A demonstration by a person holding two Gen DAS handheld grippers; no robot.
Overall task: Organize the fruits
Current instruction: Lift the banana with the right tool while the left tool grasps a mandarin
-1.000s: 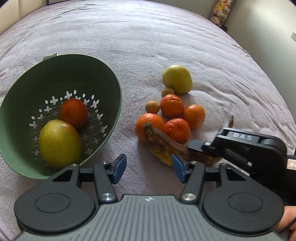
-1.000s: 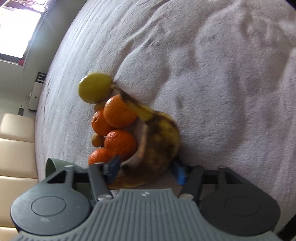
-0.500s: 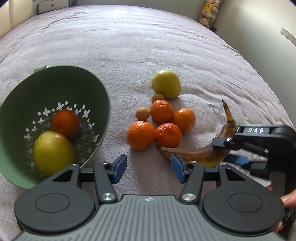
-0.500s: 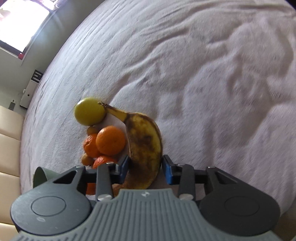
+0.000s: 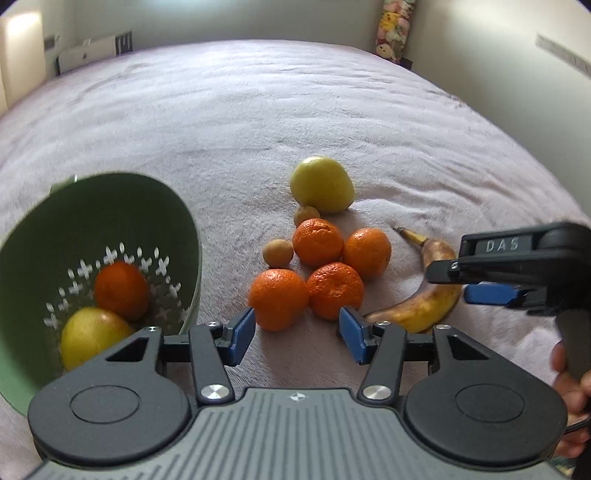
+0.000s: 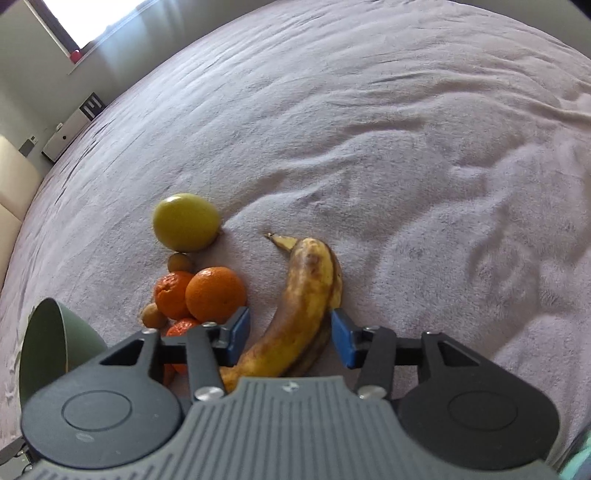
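A pale lilac bedspread (image 5: 258, 122) covers the whole working surface, with walls behind. Nearest, the left tongs (image 5: 297, 334) stand with jaws apart and nothing between them, just short of the closest orange (image 5: 277, 298). To their left a green colander (image 5: 184, 236) lies tilted, holding an orange and a yellow-green fruit. To their right the right tongs (image 6: 290, 336) have their jaws spread on either side of a spotted banana (image 6: 299, 306), which lies on the bedspread; the blue pads (image 6: 343, 338) look just clear of the peel. Beyond the left tongs, three more oranges (image 5: 317, 242) cluster with the first, two small brown fruits (image 5: 277, 253) beside them. Farthest sits a yellow-green apple (image 5: 322, 184). At the far wall stands a stack of plush toys (image 5: 393, 27).
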